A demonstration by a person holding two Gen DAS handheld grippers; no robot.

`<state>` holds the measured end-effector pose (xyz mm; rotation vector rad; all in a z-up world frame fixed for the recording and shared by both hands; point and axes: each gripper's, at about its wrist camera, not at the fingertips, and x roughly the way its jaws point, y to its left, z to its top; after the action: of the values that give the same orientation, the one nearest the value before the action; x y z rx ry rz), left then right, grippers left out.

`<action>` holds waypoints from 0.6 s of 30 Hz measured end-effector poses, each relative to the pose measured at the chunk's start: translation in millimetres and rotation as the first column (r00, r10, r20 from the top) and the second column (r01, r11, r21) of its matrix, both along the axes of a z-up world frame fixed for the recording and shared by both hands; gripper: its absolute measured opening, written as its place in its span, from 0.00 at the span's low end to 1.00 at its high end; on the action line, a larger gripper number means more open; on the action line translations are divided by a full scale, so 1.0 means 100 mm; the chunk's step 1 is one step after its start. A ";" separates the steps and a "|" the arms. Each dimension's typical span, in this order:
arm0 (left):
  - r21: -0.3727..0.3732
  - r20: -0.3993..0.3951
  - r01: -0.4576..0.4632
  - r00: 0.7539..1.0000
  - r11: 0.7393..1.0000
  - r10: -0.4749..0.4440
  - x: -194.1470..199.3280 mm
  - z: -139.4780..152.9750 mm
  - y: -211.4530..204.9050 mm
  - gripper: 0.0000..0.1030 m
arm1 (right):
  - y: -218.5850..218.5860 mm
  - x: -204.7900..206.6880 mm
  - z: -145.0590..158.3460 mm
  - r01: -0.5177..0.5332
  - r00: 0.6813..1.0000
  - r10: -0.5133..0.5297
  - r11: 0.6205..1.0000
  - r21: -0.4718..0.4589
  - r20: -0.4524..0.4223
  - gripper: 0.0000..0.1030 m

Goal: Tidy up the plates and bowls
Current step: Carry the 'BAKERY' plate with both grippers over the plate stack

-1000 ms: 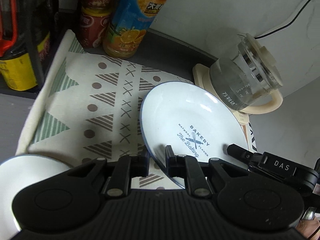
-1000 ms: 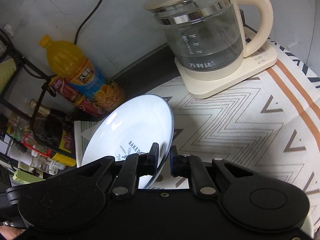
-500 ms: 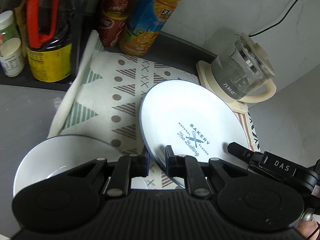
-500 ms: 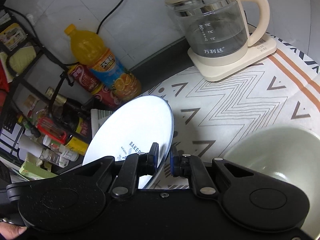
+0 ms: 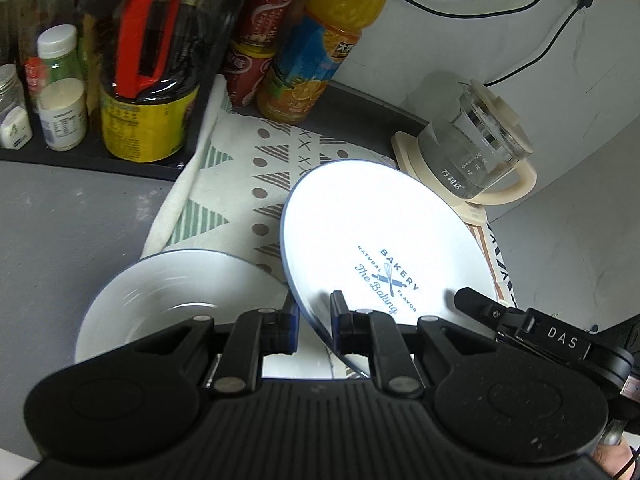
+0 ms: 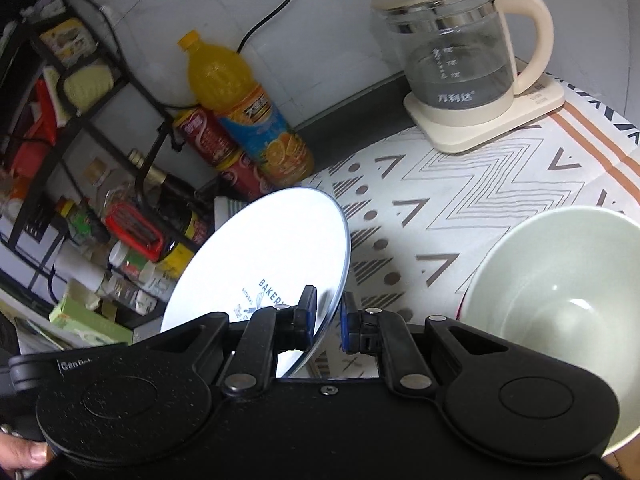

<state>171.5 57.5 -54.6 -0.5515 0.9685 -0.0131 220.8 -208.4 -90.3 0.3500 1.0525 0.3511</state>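
Right up close, both grippers were clamped on the same white plate: the left gripper had its fingers pinched shut on the near rim, and the right gripper had its fingers squeezed on the rim at another spot. So the plate was held up off the desk, tilted, with the blue "BAKERY" print facing the left camera.

Just under and to the left of it, in the left view, a second white plate with a blue rim sat on the edge of the patterned cloth. In the right view a pale green bowl sat upright on the cloth, off to the right of the held plate and not touching it.

Further back, a glass kettle on its cream base stood on the cloth near the wall. An orange juice bottle and a couple of red cans were at the back by the wall, with a rack of sauce bottles and jars off to the left of them.
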 end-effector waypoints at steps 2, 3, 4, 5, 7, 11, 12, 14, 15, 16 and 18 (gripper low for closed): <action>0.004 0.001 -0.004 1.000 1.000 0.004 -0.05 0.00 0.04 0.13 | 0.05 -0.05 -0.02 -0.020 1.000 0.020 1.000 -0.008 -0.001 0.12; 0.004 0.001 -0.009 1.000 1.000 0.009 -0.08 0.00 0.07 0.13 | 0.07 -0.07 -0.03 -0.027 1.000 0.027 1.000 -0.011 -0.001 0.12; 0.003 0.000 -0.013 1.000 1.000 0.013 -0.10 -0.01 0.09 0.13 | 0.09 -0.09 -0.04 -0.033 0.999 0.033 0.999 -0.011 -0.003 0.12; -0.001 -0.003 -0.016 1.000 1.000 0.016 -0.12 -0.02 0.12 0.13 | 0.11 -0.11 -0.06 -0.039 0.999 0.039 0.999 -0.011 -0.006 0.12; -0.003 -0.010 -0.020 1.000 1.000 0.020 -0.19 -0.04 0.16 0.13 | 0.16 -0.15 -0.09 -0.053 0.999 0.053 0.998 -0.016 -0.011 0.12; 0.005 -0.029 -0.033 0.999 0.999 0.033 -0.29 -0.11 0.23 0.13 | 0.26 -0.21 -0.16 -0.075 0.997 0.075 0.997 -0.025 -0.026 0.12; 0.005 -0.037 -0.035 0.999 0.999 0.035 -0.31 -0.12 0.24 0.13 | 0.27 -0.24 -0.18 -0.080 0.996 0.080 0.996 -0.028 -0.028 0.12; 0.011 -0.039 -0.036 0.999 0.999 0.036 -0.36 -0.16 0.27 0.13 | 0.32 -0.28 -0.22 -0.093 0.995 0.092 0.995 -0.040 -0.037 0.12; 0.011 -0.040 -0.038 0.998 0.999 0.038 -0.37 -0.19 0.28 0.13 | 0.34 -0.30 -0.25 -0.101 0.994 0.099 0.994 -0.048 -0.042 0.12; 0.008 -0.049 -0.043 0.998 0.999 0.044 -0.38 -0.22 0.30 0.13 | 0.35 -0.31 -0.27 -0.105 0.994 0.103 0.993 -0.050 -0.046 0.12; 0.011 -0.064 -0.047 0.997 0.999 0.047 -0.41 -0.26 0.32 0.13 | 0.37 -0.33 -0.30 -0.109 0.993 0.106 0.993 -0.048 -0.054 0.12</action>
<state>130.0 89.5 -80.1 -0.5689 1.0172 0.0512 187.6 -171.6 -120.7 0.2590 1.1311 0.4128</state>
